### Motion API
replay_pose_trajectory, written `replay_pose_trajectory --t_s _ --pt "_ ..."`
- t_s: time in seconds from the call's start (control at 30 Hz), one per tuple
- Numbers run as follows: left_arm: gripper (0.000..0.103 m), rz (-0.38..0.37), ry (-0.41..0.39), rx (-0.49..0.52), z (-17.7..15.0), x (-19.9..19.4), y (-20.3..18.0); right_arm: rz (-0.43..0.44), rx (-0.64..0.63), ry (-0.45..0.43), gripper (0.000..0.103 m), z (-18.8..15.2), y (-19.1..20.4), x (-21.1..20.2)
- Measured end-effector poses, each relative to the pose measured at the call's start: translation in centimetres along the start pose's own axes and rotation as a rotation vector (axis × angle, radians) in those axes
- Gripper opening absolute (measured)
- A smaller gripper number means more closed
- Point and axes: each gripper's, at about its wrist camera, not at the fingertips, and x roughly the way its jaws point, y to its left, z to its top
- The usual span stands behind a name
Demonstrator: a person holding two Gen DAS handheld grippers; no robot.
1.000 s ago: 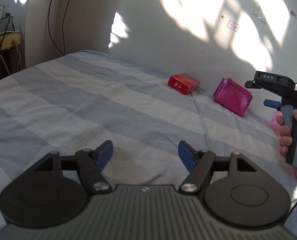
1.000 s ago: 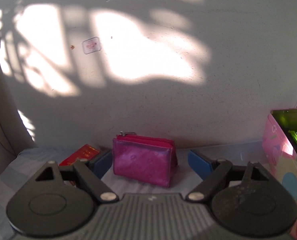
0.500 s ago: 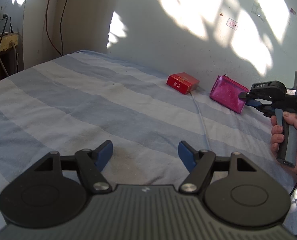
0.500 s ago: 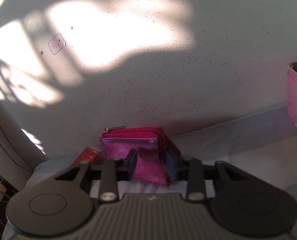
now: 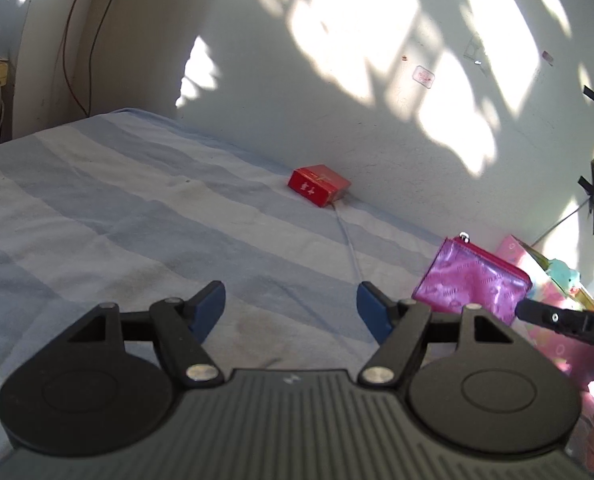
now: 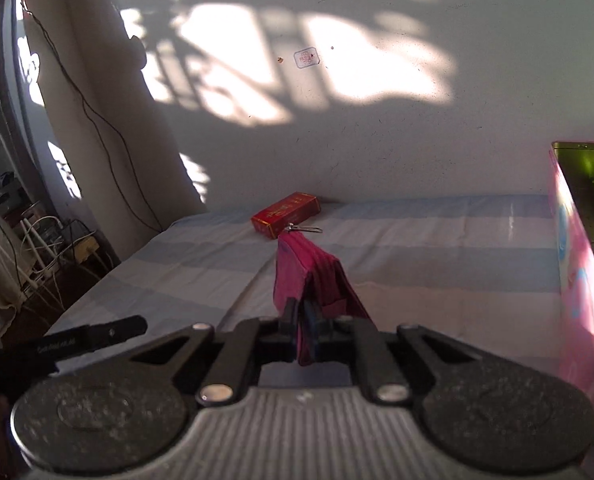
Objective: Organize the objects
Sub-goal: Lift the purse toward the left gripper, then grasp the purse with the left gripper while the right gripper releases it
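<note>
The left gripper [image 5: 291, 308] is held with fingers released above the blue-striped bed [image 5: 137, 216]. A red rectangular cardboard box [image 5: 319, 185] lies at the bed's far edge. The soft, light, glossy magenta zip wallet [image 6: 313, 276] is carried off the bed, pinched at one edge by the right gripper [image 6: 301, 320]; sagging is likely.

The bed [image 5: 137, 216] lies open toward its left edge; a red box [image 5: 319, 185] and a pink box [image 6: 577, 264] stand along the wall edge.
</note>
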Motion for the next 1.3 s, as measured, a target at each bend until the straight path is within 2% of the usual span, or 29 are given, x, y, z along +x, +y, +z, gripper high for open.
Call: replay_pose_trajectory --t_s 0.13,0.17,0.23,0.33,0.4,0.47,0.53,0.77,0.8,0.83,0.87,0.9,0.97,1.03,1.1,1.2,1.3 --pt "0.074 -0.228 0.011 0.047 -0.6 -1.1 -2.3 -0.039 -0.075 -0.054 0.006 -2.6 -0.4 -8.1" --pt "0.074 -0.283 0.004 0.071 -0.8 -1.7 -3.3 -0.055 -0.081 -0.06 0.009 -2.8 -0.7 -9.1" --pt "0.074 -0.379 -0.001 0.108 -1.2 -2.6 -4.9 -0.096 -0.081 -0.065 0.01 -3.2 -1.2 -11.3" --pt "0.073 -0.471 0.006 0.153 -2.0 -3.8 -6.7 -0.096 -0.074 -0.062 0.01 -4.2 -1.6 -12.5" --pt "0.073 -0.479 -0.002 0.195 -2.5 -4.4 -7.4 -0.071 -0.078 -0.056 0.014 -4.4 -1.5 -12.4" --pt "0.073 -0.462 -0.01 0.234 -2.7 -4.7 -7.6 -0.033 -0.102 -0.046 0.028 -4.5 -0.9 -11.6" --pt "0.073 -0.457 0.016 0.255 -2.6 -4.4 -7.6 -0.021 -0.15 -0.038 0.035 -4.6 0.0 -10.6" --pt "0.072 -0.441 0.124 0.379 -3.3 -0.8 -10.2 -0.006 -0.193 -0.001 0.035 -4.3 0.0 -7.0" --pt "0.061 -0.441 0.147 0.398 -3.6 0.0 -10.7 -0.006 -0.2 0.008 0.035 -4.2 -0.1 -6.4" --pt "0.042 -0.446 0.172 0.415 -3.9 0.7 -11.1 0.001 -0.2 0.02 0.035 -4.3 -0.4 -5.6" --pt "0.04 -0.44 0.208 0.432 -4.4 1.4 -11.6 0.006 -0.193 0.033 0.029 -4.3 -0.5 -5.1" --pt "0.039 -0.432 0.208 0.443 -4.7 1.4 -12.0 -0.01 -0.181 0.028 0.028 -4.3 -0.8 -4.6" --pt "0.037 -0.435 0.187 0.461 -4.2 0.4 -12.9 -0.028 -0.172 -0.007 0.027 -3.9 -0.9 -5.1" --pt "0.037 -0.508 0.122 0.45 -2.7 -1.5 -13.8 -0.008 -0.151 -0.084 0.027 -3.0 -1.3 -7.0" --pt "0.037 -0.546 0.042 0.473 -1.2 -2.9 -15.7 0.006 -0.154 -0.172 0.027 -1.9 -1.5 -9.4" --pt "0.037 -0.594 -0.002 0.503 0.2 -3.1 -19.4 -0.071 -0.197 -0.29 0.028 -0.7 -2.2 -12.5" --pt "0.037 -0.639 0.024 0.547 -0.2 -1.5 -23.8 -0.173 -0.193 -0.338 0.028 -0.3 -4.5 -14.8"
